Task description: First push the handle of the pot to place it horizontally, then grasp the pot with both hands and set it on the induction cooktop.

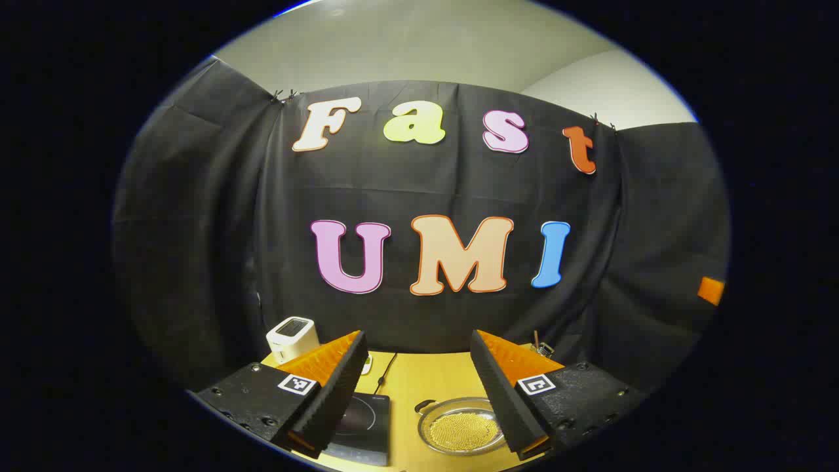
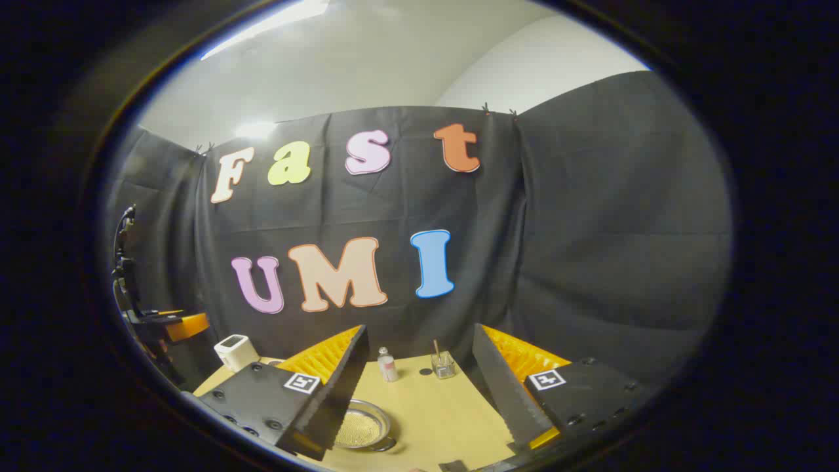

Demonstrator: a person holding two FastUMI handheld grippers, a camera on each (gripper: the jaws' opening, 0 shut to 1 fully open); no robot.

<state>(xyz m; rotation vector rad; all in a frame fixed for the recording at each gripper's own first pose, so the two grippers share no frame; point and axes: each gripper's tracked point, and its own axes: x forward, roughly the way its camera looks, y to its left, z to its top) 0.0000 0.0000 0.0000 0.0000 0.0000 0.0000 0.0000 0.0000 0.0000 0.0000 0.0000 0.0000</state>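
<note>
Left gripper [image 1: 417, 393] above the bench [image 1: 419, 373], jaws spread, over pot [image 1: 462, 429] beside induction cooktop [image 1: 364, 426]. Right gripper [image 2: 419, 393] likewise, jaws spread, holding nothing.

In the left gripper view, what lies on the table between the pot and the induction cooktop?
Nothing: in the left gripper view, only a bare strip of the yellow table separates the pot from the induction cooktop.

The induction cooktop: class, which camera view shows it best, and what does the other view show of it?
The left gripper view: the induction cooktop lies flat on the table, partly behind the left claw's finger, beside the pot. In the right gripper view I cannot make it out.
</note>
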